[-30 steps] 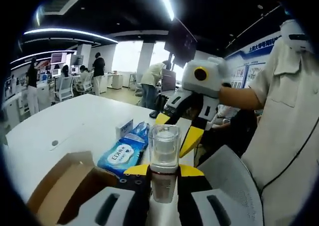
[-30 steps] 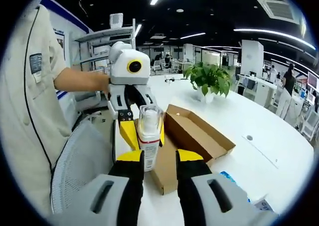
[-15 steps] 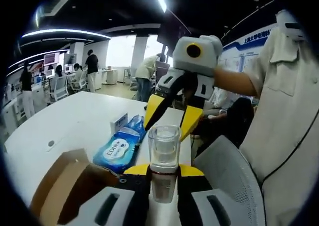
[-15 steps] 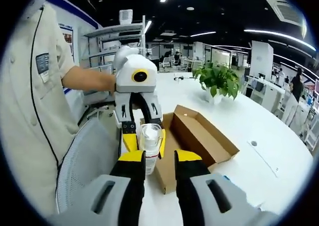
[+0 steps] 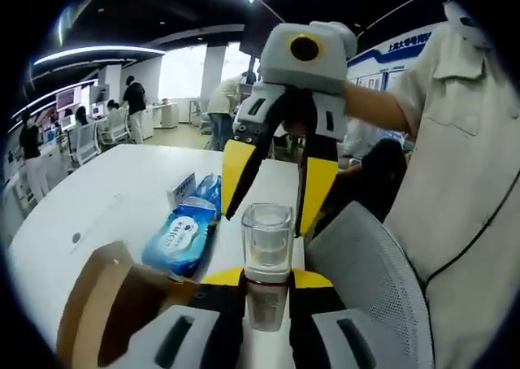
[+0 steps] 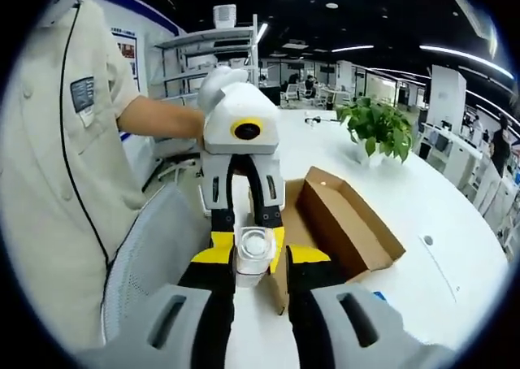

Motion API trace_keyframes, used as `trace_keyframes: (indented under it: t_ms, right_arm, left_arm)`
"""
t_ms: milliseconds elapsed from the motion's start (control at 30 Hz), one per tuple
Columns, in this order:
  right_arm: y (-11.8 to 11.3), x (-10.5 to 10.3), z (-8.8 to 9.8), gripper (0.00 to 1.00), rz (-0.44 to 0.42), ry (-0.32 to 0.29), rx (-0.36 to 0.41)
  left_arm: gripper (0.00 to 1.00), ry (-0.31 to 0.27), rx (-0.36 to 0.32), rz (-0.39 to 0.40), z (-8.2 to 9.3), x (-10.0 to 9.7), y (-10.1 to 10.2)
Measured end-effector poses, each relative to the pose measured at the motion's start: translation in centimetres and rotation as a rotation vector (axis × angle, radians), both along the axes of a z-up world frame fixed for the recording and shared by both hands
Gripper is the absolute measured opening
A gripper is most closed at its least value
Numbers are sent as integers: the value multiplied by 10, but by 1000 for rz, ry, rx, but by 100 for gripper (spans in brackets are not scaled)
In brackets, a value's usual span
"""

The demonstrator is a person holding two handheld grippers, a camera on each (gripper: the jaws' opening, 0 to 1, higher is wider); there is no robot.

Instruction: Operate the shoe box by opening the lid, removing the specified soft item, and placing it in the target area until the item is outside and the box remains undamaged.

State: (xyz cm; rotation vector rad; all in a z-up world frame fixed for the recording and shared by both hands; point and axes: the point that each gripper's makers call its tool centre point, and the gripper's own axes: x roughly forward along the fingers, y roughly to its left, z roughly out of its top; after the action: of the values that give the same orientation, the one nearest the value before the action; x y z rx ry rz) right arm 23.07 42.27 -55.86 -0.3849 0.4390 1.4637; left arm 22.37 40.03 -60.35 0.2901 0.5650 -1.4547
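Your left gripper (image 5: 266,278) is pinching a small clear bottle (image 5: 266,243) with a square cap, held upright between its yellow-tipped jaws above the edge of the white table (image 5: 106,198). In the left gripper view your right gripper (image 5: 272,202) hangs just behind the bottle, jaws spread wide to either side of it, not touching. The right gripper view shows those same jaws spread around the bottle's cap (image 6: 253,243), with the left gripper (image 6: 248,240) facing you, clamped on the bottle. The cardboard shoe box (image 6: 341,223) lies open on the table just beyond, lid flap up. A blue wipes pack (image 5: 183,232) rests on the table beside the box (image 5: 110,304). A potted plant (image 6: 378,129) stands farther back.
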Motion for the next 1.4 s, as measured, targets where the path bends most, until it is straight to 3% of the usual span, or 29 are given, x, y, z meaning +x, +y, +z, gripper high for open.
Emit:
trace_keyframes:
  t_ms: [400, 600, 867, 1167, 1300, 1400]
  right_arm:
    - [6, -10, -10, 17, 73, 5, -58]
    - [7, -9, -15, 16, 67, 17, -79]
    - [7, -8, -14, 15, 60, 29, -86]
    - [6, -3, -5, 15, 50, 14, -66]
    - [7, -2, 3, 15, 49, 20, -49]
    - [4, 1, 3, 15, 50, 9, -61]
  left_arm:
    - [19, -25, 87, -55, -10, -5, 5]
    - [19, -30, 118, -64, -14, -4, 8]
    - [20, -31, 87, -51, -15, -3, 9]
    - [21, -121, 68, -56, -9, 3, 8]
    - [31, -129, 68, -36, -11, 7, 8]
    - [31, -119, 30, -8, -5, 11, 7]
